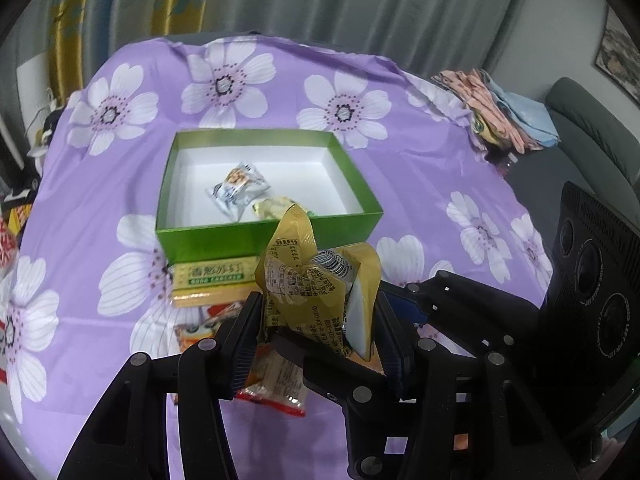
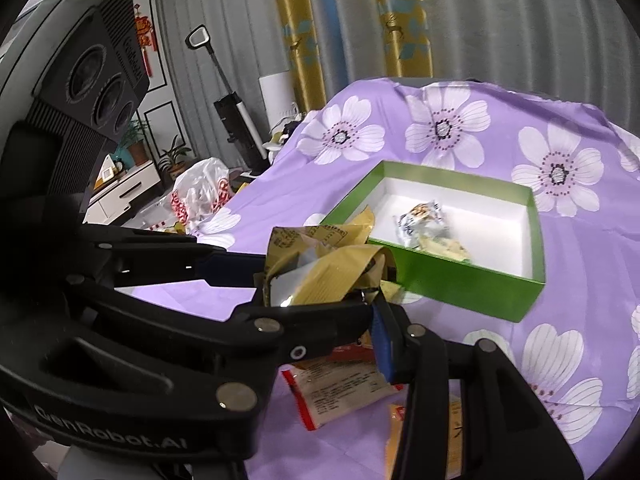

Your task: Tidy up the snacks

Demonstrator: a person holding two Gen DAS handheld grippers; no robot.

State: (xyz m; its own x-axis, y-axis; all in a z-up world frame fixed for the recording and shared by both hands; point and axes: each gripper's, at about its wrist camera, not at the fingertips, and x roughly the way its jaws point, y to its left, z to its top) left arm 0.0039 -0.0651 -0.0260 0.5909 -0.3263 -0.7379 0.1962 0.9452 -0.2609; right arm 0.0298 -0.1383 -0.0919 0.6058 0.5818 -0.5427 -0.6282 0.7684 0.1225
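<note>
A green box (image 1: 264,238) with a white inside stands open on the purple flowered cloth; it also shows in the right wrist view (image 2: 448,280). Inside lie a silver snack packet (image 1: 236,190) (image 2: 420,218) and a pale yellow one (image 1: 274,206) (image 2: 444,246). My left gripper (image 1: 320,316) is shut on a crumpled gold snack wrapper (image 1: 304,280), held above the cloth just in front of the box. My right gripper (image 2: 320,296) is shut on the same gold wrapper (image 2: 328,268) from the other side. Both grippers meet at the wrapper.
A yellow cracker pack (image 1: 212,284) lies against the box front. An orange-red packet (image 1: 276,384) (image 2: 340,388) lies under the grippers, with other packets beside it. Folded cloths (image 1: 496,112) sit at the far right. A plastic bag (image 2: 200,192) is off the table's left.
</note>
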